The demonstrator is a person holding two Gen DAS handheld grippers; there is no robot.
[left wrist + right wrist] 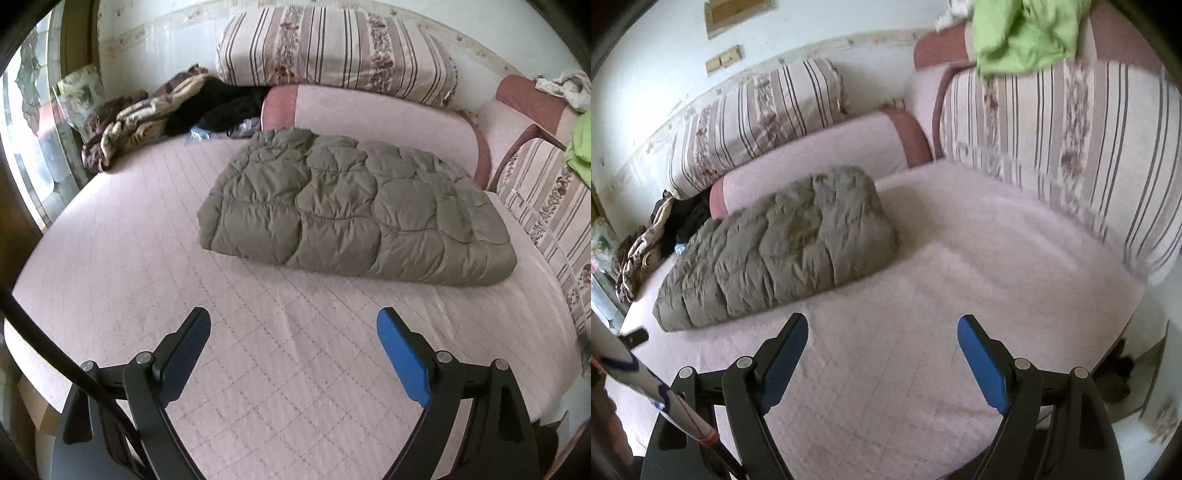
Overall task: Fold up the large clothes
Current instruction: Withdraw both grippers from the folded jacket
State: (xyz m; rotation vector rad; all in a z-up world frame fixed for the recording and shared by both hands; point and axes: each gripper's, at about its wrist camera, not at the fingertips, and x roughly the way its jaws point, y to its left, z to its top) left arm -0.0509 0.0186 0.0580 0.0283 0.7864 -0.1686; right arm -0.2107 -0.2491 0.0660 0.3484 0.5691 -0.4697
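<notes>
Jacket (354,206) folded on bed (147,288); left gripper (293,325) and right gripper (882,328) open, empty; puffy bundle may spring apart if nudged

item: olive-green quilted puffer jacket (354,206) (783,243)
state: folded into a thick, puffy rectangular bundle
pose: lying flat
place: on the pale pink quilted mattress (258,350), just before the pink bolster (369,110)

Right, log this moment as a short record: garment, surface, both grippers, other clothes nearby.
garment: olive-green quilted puffer coat, folded into a bundle, lying on the bed
surface: pale pink quilted mattress cover
left gripper: open, empty, short of the coat
right gripper: open, empty, short of the coat
other clothes: lime-green garment draped on the striped sofa back
</notes>
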